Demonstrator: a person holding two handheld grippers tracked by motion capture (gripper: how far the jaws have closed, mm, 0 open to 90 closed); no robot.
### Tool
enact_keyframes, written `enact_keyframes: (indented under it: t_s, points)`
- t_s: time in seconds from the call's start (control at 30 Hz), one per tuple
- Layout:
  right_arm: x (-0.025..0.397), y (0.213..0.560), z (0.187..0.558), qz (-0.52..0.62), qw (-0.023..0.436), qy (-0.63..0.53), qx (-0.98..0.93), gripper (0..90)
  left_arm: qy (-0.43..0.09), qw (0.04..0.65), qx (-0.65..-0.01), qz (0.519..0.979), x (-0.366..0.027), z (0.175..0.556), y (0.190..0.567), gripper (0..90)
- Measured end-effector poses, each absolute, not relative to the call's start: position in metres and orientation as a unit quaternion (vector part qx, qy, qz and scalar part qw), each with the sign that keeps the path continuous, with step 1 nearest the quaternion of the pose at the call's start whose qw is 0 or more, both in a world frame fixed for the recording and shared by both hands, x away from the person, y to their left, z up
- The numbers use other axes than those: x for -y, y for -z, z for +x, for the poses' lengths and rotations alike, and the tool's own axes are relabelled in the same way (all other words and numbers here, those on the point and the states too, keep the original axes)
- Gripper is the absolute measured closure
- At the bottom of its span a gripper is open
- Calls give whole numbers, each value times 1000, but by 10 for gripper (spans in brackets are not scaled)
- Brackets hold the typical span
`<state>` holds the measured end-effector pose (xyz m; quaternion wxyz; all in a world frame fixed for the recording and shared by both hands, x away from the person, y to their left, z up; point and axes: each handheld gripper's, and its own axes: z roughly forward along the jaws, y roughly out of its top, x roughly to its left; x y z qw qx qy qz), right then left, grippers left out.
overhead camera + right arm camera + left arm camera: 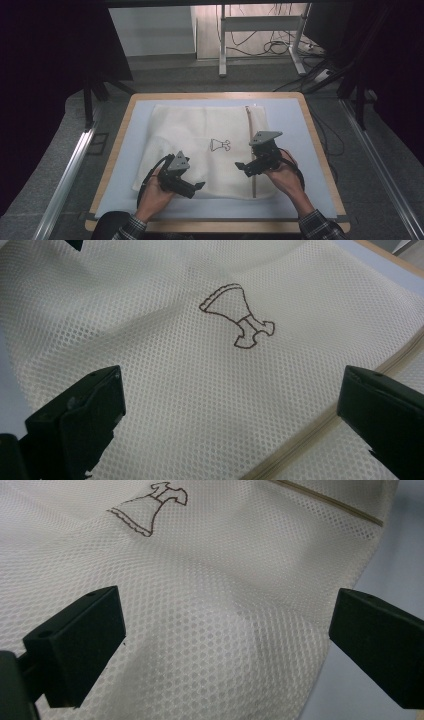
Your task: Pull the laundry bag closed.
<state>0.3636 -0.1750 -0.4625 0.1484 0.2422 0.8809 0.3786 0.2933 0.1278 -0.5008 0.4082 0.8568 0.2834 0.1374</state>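
A white mesh laundry bag (200,145) lies flat on the table, with a small dress outline (220,145) drawn on it and a zipper (250,145) running down its right side. My left gripper (197,188) hovers over the bag's near left part, jaws wide open with nothing between them. My right gripper (241,168) is over the zipper side, also open and empty. The mesh (215,605) and the dress drawing (147,507) appear in the left gripper view. The drawing (239,317) and the zipper seam (320,425) appear in the right gripper view.
The bag rests on a pale blue mat (295,150) on a wooden-edged table (120,130). Beyond the table are a desk frame (260,30) with cables on the floor and dark curtains at both sides.
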Motion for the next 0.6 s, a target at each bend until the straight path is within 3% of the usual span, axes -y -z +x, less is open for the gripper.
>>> enact_keyframes:
  t_s: [0.6]
  points:
    - [191,465,346,245,149,-381,-879,0,-144,399,-289,858,-136,288,503,15]
